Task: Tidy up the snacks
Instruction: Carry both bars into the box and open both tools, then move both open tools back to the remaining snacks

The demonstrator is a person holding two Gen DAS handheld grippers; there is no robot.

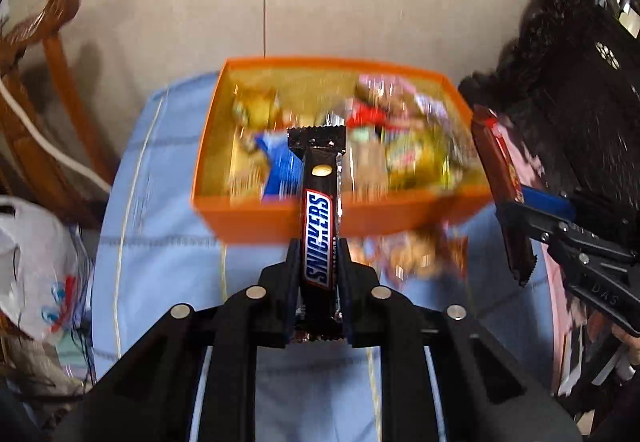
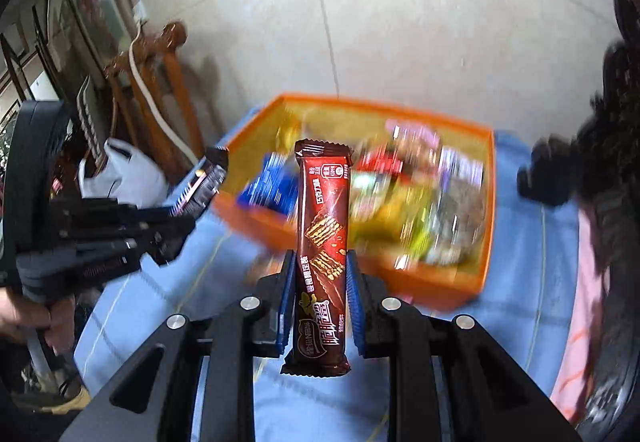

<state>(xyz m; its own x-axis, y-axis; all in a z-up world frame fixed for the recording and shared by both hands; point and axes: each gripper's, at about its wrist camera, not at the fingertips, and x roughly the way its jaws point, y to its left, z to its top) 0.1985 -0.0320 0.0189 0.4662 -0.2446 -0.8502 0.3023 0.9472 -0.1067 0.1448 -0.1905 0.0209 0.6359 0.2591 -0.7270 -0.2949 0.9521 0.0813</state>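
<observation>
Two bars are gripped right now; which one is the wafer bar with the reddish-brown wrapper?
The wafer bar in the right gripper: reddish-brown, with wafer squares pictured. The left gripper holds the dark Snickers bar with blue lettering.

Orange box (image 1: 280,220): contents smeared by motion blur in both views; the wrappers inside cannot be told apart, only patches of blue, yellow, red and purple.
Loose packet (image 1: 416,254) in front of the box: blurred, possibly more than one.
Snickers bar (image 1: 320,238): lower end hidden between the fingers (image 1: 294,274).
Red wafer bar (image 2: 322,258): small print too fine to be read.
White plastic bag (image 1: 36,266): cut off at the left edge.
Hand (image 2: 24,312): cut off at the frame edge.
</observation>
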